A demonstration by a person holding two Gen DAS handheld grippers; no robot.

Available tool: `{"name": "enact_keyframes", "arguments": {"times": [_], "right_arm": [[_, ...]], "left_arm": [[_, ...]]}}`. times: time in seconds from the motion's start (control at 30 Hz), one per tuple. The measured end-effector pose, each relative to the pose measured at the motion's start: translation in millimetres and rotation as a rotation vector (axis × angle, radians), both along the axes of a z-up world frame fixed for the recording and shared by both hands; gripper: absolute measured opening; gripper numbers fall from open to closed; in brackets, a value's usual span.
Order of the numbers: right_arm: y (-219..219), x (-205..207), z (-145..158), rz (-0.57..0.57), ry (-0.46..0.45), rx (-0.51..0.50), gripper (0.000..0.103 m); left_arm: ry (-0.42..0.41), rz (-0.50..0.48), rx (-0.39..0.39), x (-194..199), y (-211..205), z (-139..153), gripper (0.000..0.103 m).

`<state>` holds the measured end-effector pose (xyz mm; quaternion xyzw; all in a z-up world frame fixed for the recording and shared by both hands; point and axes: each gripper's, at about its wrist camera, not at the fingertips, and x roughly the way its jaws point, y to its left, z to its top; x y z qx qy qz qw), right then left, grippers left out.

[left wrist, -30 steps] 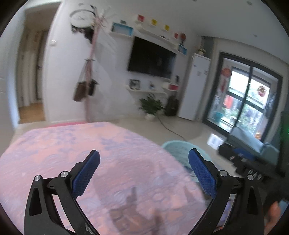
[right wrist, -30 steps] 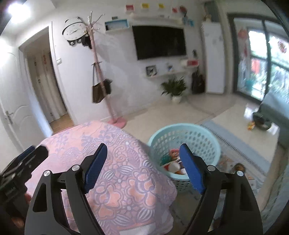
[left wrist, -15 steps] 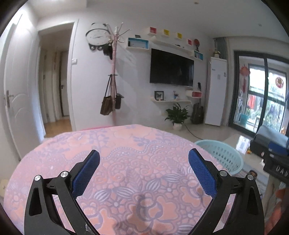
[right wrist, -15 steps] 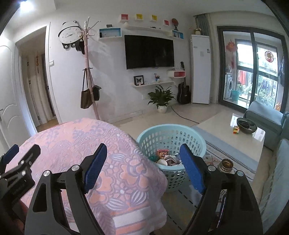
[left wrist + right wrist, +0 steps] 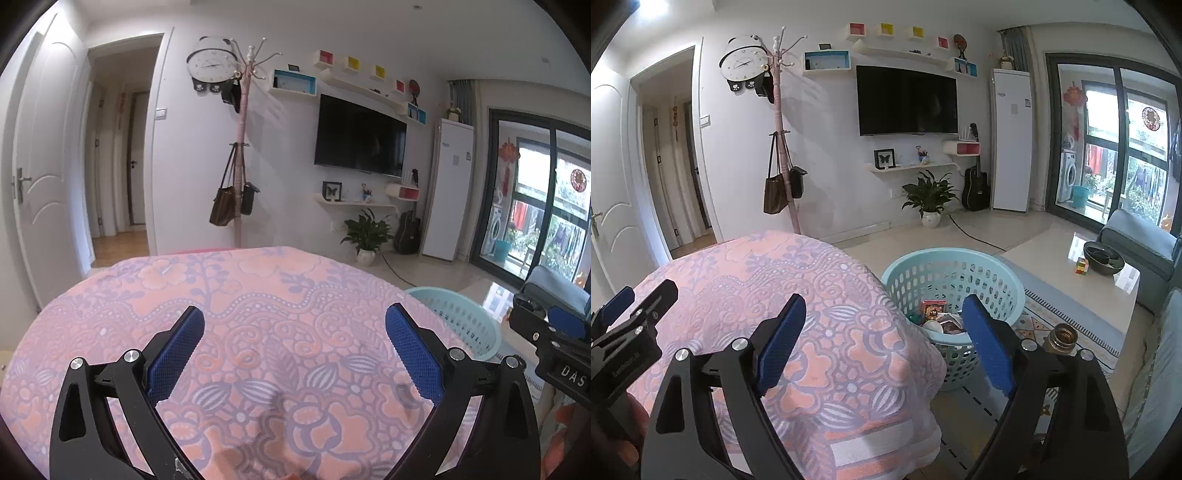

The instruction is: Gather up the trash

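Observation:
A pale teal laundry basket [image 5: 953, 254] stands on the floor right of the table and holds several pieces of trash [image 5: 938, 314], among them a red packet and a white cup. My right gripper [image 5: 883, 301] hangs over the table's right corner; its jaws are opening and nothing is between them. My left gripper [image 5: 294, 314] is open and empty over the pink and purple tablecloth [image 5: 258, 288]. The basket's rim [image 5: 454, 306] shows at the right of the left wrist view. I see no trash on the cloth.
A low coffee table [image 5: 1052, 266] with a dark bowl [image 5: 1104, 256] and a puzzle cube [image 5: 1081, 266] stands right of the basket, a grey sofa [image 5: 1137, 236] behind it. A small jar [image 5: 1063, 336] sits on the rug. A coat rack [image 5: 783, 147] stands at the wall.
The left wrist view has swung left and steadied over the table, so the basket slid to its right edge. The right gripper has sunk, and the basket now sits lower in its view.

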<state>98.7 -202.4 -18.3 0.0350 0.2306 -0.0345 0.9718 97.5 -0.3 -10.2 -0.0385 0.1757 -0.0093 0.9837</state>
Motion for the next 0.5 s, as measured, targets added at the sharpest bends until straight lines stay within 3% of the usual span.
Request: {"name": "enact_keyframes", "arguments": {"times": [0.37,0.5], "right_arm": [[-6.3,2.7,-2.8,-0.011,0.009,0.012,0.085],[-6.2,5.2,-2.0,-0.093,0.030,-0.041,0.085]], "left_arm": [[0.000,-0.005,0.003,-0.4,-4.2,-1.7,0.095],[-0.004,-0.038,-0.010,-1.9,-5.1,-1.5,0.095]]}}
